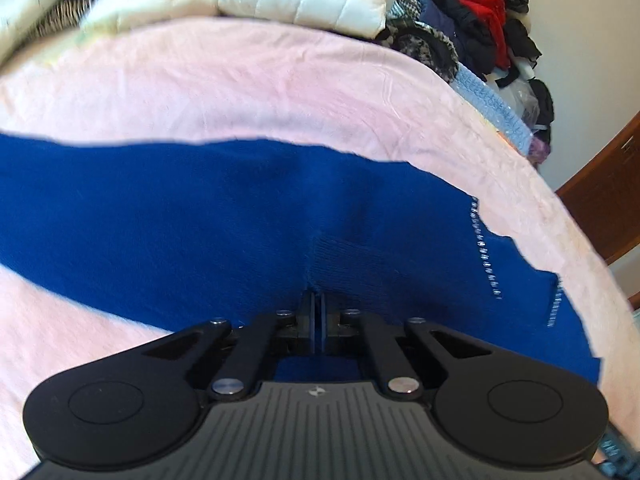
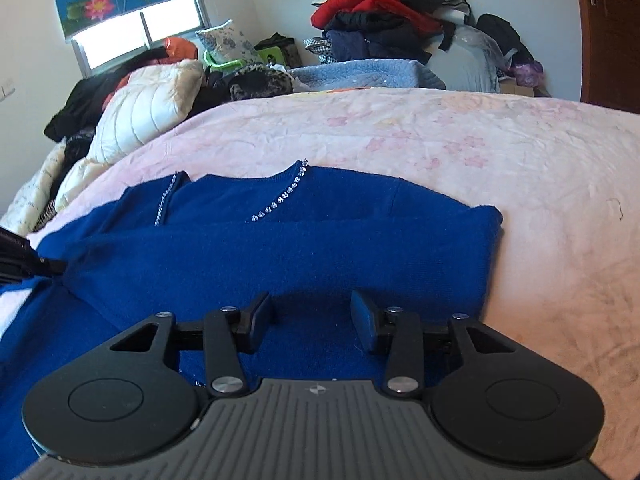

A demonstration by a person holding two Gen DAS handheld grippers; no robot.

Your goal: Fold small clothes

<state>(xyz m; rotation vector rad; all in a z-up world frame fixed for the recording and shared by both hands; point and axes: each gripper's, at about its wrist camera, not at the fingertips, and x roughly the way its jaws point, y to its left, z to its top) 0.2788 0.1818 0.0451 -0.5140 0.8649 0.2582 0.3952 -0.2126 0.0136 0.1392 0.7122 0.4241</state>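
A royal blue knit sweater (image 1: 200, 224) with rhinestone trim lies on a pale pink bedspread (image 1: 240, 80). My left gripper (image 1: 319, 304) is shut on a ribbed edge of the sweater, which bunches up at the jaws. In the right wrist view the sweater (image 2: 280, 248) lies partly folded, its neckline trim facing away. My right gripper (image 2: 314, 320) is open just above the sweater's near fold, with blue fabric between and under its fingers. The left gripper's black tip (image 2: 24, 260) shows at the left edge of that view.
The pink bedspread (image 2: 480, 152) stretches to the right and beyond the sweater. White puffy jackets (image 2: 148, 108) and dark clothes lie at the far left. A heap of red and black clothes (image 2: 384, 12) stands by the wall. A brown door (image 2: 608, 32) is at right.
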